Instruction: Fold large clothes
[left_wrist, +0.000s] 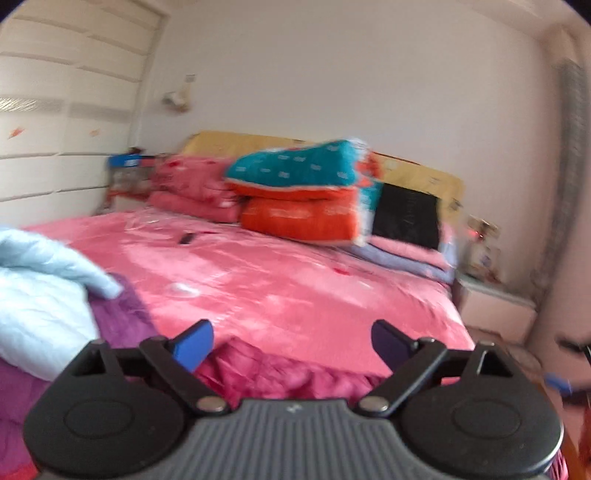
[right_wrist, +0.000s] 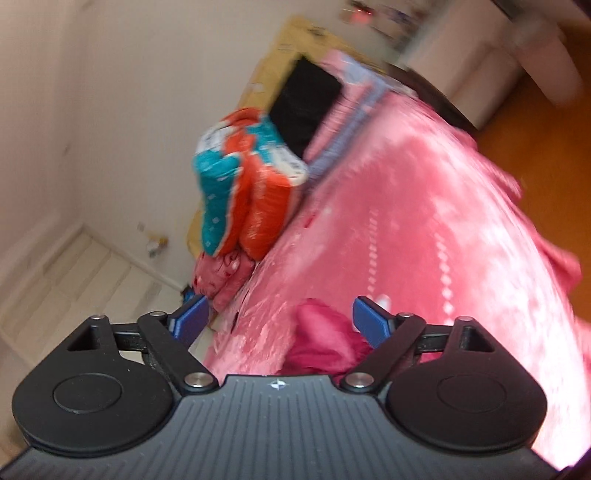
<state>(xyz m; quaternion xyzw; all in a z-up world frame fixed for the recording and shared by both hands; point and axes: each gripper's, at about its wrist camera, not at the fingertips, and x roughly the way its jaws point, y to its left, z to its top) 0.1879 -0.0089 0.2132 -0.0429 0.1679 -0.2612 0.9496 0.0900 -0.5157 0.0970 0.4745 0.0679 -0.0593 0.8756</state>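
A light blue quilted garment (left_wrist: 40, 291) lies bunched at the left edge of the bed, over a purple cloth (left_wrist: 122, 325). A dark pink crumpled garment (left_wrist: 280, 373) lies on the pink bedspread (left_wrist: 295, 284) just beyond my left gripper (left_wrist: 291, 343), which is open and empty above the bed's near edge. In the right wrist view, tilted sideways, my right gripper (right_wrist: 280, 321) is open and empty, with the dark pink garment (right_wrist: 325, 343) between and just past its blue fingers (right_wrist: 369, 325). Both views are motion-blurred.
Folded pink bedding (left_wrist: 192, 184), a teal and orange quilt stack (left_wrist: 306, 188) and a black cushion (left_wrist: 406, 216) sit at the headboard (left_wrist: 421, 170). A small dark object (left_wrist: 185, 239) lies on the bed. A nightstand (left_wrist: 495, 302) stands right; wardrobe doors (left_wrist: 66, 110) left.
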